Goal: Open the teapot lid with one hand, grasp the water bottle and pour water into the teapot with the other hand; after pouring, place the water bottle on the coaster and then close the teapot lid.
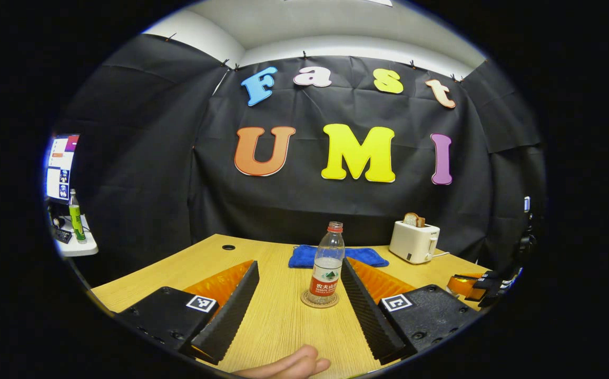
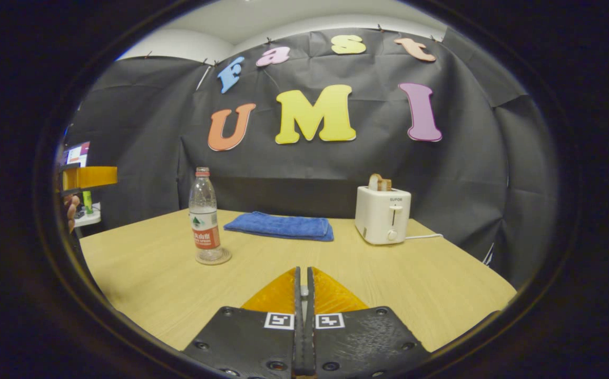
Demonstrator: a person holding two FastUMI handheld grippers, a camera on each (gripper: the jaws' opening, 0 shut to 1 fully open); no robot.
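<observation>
The toaster (image 2: 382, 214) front bears the word SUPOR; the water bottle (image 2: 204, 216) label's print is too small to read.

On the bench (image 2: 151, 273) are counted one water bottle (image 2: 204, 216), one coaster (image 2: 215, 259), one blue towel (image 2: 279, 226) and one toaster (image 2: 383, 215).

Black cloth wall (image 1: 336, 200) hung pinned around the booth, white wall and ceiling (image 1: 304, 26) above it. Light wood worktop (image 2: 141, 273) had a round cable hole (image 1: 228, 247) near the back left. Off to the left, a small white side shelf (image 1: 75, 246) stood under a lit monitor (image 1: 59, 167). Lighting was even, indoor.
</observation>
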